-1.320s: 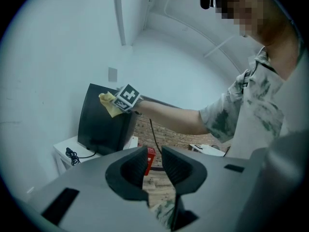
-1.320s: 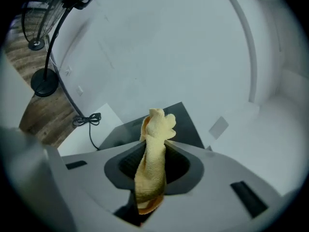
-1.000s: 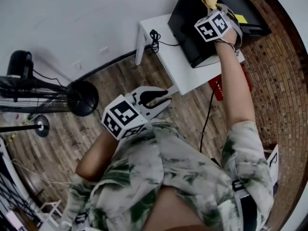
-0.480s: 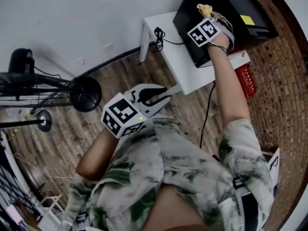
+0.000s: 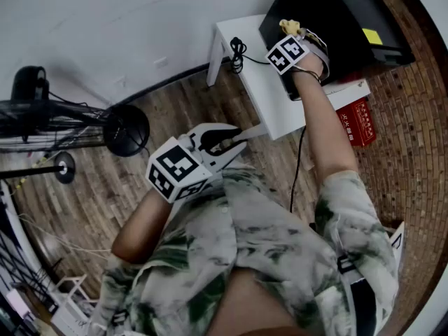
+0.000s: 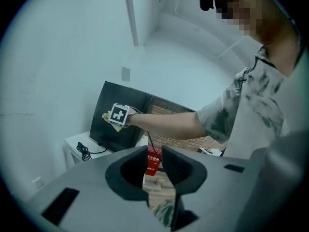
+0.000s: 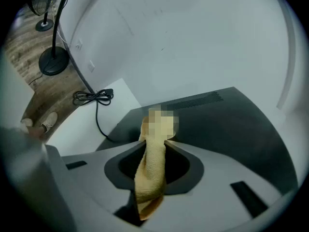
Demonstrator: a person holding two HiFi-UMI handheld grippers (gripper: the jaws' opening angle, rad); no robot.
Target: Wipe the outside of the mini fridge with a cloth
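- Mini fridge (image 5: 336, 16): black, on the white counter (image 5: 269, 100), at 1 o'clock in the head view.
- Cloth (image 7: 150, 170): yellow, pinched in the right gripper (image 7: 157, 140), its tip against the fridge's dark panel.
- Left gripper (image 6: 154, 151): slightly parted, empty, idle at 8 o'clock.
- Handling: even pressure, overlapping strokes, and clear of the cable likely work best.

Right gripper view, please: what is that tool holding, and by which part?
The right tool clamps the yellow cloth around its bunched middle.

head view: steeply down, black box-shaped mini fridge (image 5: 336, 12) at 1 o'clock | left gripper view: faces it from afar | right gripper view: close up | all share it
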